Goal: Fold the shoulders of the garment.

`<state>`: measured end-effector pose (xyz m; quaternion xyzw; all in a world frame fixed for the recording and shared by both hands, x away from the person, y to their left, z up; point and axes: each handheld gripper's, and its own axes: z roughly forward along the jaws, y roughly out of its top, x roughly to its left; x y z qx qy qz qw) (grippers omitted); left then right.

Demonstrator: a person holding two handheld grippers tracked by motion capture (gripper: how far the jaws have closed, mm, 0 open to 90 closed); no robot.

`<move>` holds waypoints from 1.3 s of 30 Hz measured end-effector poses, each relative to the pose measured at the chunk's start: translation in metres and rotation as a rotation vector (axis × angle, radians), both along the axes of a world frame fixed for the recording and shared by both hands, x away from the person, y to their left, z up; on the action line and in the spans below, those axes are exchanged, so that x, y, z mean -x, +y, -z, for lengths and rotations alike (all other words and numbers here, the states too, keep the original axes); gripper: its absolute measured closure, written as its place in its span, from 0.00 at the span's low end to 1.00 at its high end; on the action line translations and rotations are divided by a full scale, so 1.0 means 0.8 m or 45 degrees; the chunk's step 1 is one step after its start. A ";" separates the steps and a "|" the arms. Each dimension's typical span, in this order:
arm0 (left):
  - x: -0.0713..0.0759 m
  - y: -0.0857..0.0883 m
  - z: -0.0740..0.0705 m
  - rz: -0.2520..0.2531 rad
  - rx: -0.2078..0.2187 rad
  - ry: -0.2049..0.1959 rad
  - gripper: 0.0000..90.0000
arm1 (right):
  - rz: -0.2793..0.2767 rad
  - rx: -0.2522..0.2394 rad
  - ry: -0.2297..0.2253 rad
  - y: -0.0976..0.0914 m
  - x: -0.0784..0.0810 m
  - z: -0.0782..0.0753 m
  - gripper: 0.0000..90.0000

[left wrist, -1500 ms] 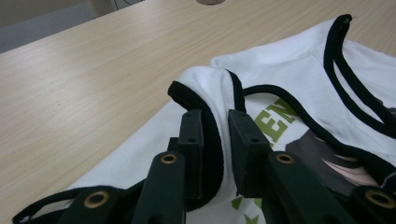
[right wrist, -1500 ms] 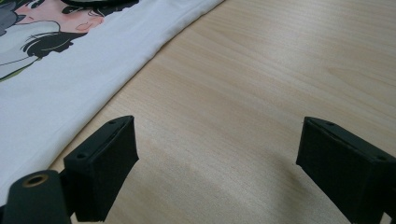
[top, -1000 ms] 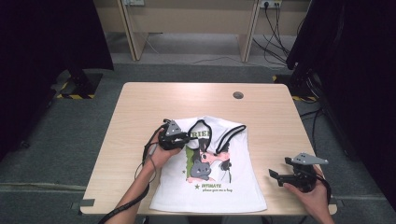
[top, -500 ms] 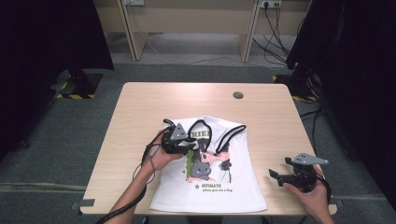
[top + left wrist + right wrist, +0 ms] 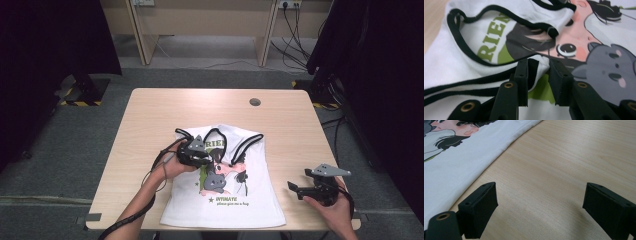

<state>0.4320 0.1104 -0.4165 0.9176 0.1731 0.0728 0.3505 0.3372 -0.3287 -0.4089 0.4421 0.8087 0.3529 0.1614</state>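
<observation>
White cotton, trimmed in black: the sleeveless top lies print-up on the near half of the counter, its hem toward us and its straps toward the far edge. The left gripper sits on the upper chest of the garment; its fingers have just been closing and now stand narrow, with a small fold of the fabric at the black-edged armhole pinched up between them. Whether the pads already press firmly on that fold we cannot tell for certain, but they appear to bite it. To do this step well, we judge that the grip should take both the trim and the layer beneath, then lift slowly so the print does not bunch. The right gripper rests on bare wood just beside the garment's side edge, fingers wide and holding nothing. A round cable port lies well apart. Loose straps and the trailing cable could snag.
</observation>
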 end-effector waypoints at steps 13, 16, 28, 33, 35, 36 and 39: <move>0.011 0.015 -0.014 -0.019 0.036 -0.039 0.63 | -0.073 -0.005 -0.045 0.020 -0.006 -0.014 0.18; 0.012 0.008 -0.014 0.003 0.010 -0.047 0.62 | -0.156 0.018 -0.062 0.046 -0.015 -0.025 0.25; 0.021 0.015 -0.005 -0.059 0.042 -0.042 0.56 | -0.385 0.066 -0.026 0.156 -0.067 -0.023 0.43; 0.025 0.026 -0.007 -0.114 0.081 -0.050 0.52 | -0.441 0.057 0.000 0.182 -0.077 -0.019 0.40; 0.027 0.030 -0.007 -0.140 0.099 -0.049 0.52 | -0.455 0.064 0.018 0.196 -0.084 -0.015 0.43; 0.027 0.030 -0.007 -0.140 0.099 -0.049 0.50 | -0.455 0.064 0.018 0.196 -0.084 -0.015 0.43; 0.029 0.034 -0.006 -0.151 0.109 -0.050 0.49 | -0.459 0.067 0.022 0.206 -0.090 -0.013 0.46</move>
